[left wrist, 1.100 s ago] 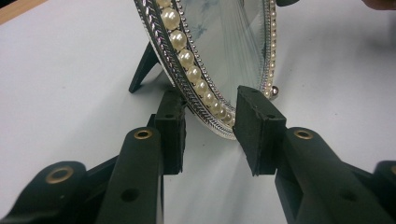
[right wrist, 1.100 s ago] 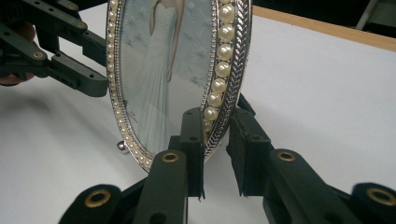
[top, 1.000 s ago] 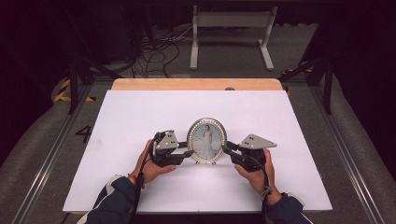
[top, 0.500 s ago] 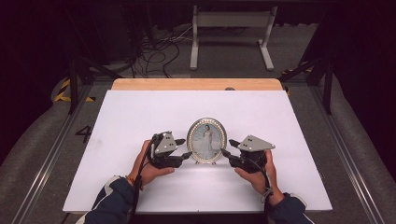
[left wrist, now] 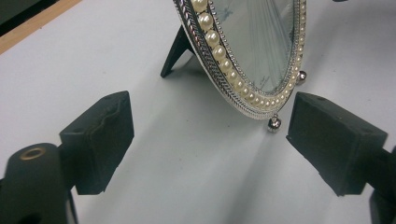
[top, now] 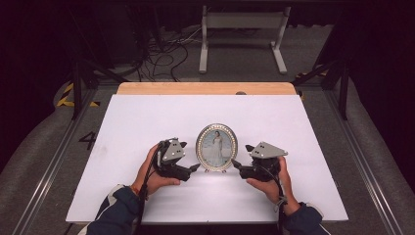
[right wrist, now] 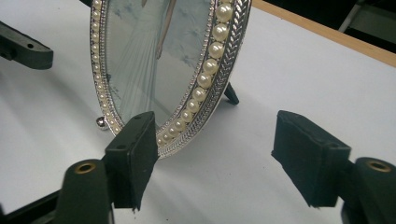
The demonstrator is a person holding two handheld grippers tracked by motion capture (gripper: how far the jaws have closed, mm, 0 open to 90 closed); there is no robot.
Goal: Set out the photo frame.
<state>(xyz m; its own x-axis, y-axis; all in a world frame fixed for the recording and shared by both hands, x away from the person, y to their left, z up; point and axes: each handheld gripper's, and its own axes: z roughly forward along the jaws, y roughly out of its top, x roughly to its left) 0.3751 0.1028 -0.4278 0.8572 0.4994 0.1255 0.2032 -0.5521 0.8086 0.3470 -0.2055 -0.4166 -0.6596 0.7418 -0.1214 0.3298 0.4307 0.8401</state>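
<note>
- Standing upright near the middle of the white desk in the high view, the oval picture frame rests on its own feet; the left tool sits just left of its lower rim and the right tool just right of it, each held in a hand.
- Looking along the left tool in the left gripper view, its jaws have just been opening and now stand wide apart, clear of the frame, whose pearl-edged lower rim and small ball feet lie just beyond them; the back strut props it on the desk.
- Looking along the right tool in the right gripper view, its jaws have also just been opening and press on nothing; one jaw stands just in front of the frame at its lower rim.
- Judging from this, the step in hand is letting go of the stood-up frame; the next move calls for drawing both tools straight back from it without nudging the rim or feet.
</note>
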